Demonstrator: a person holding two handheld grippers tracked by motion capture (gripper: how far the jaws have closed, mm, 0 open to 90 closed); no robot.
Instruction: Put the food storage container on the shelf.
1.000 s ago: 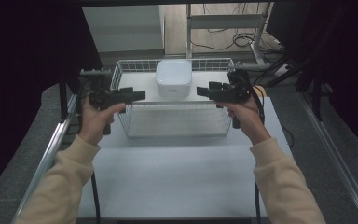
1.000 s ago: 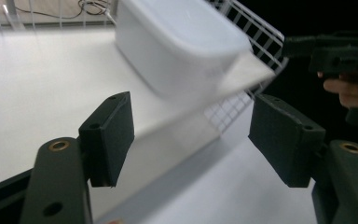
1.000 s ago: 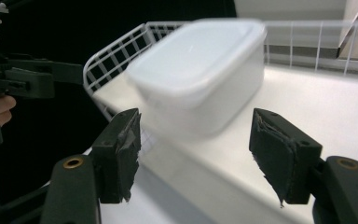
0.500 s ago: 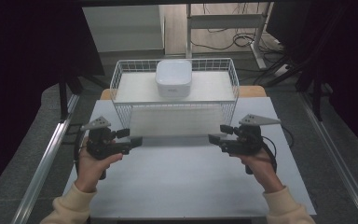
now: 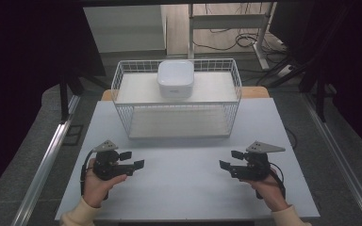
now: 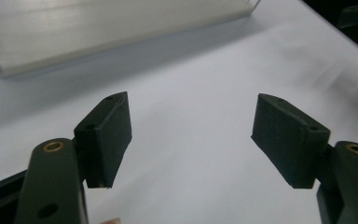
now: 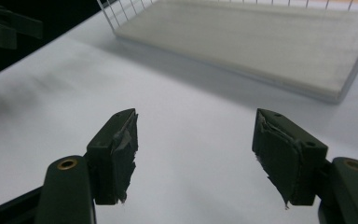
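Hands low over table (image 5: 179, 188), tongs facing inward

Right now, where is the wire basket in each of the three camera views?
High view: the basket stands in the upper middle of the picture.
Left gripper view: its pale floor lies across the top left.
Right gripper view: its floor and a strip of wire wall sit at the top right.
Shared landmark: the white table under the basket, seen in all three.
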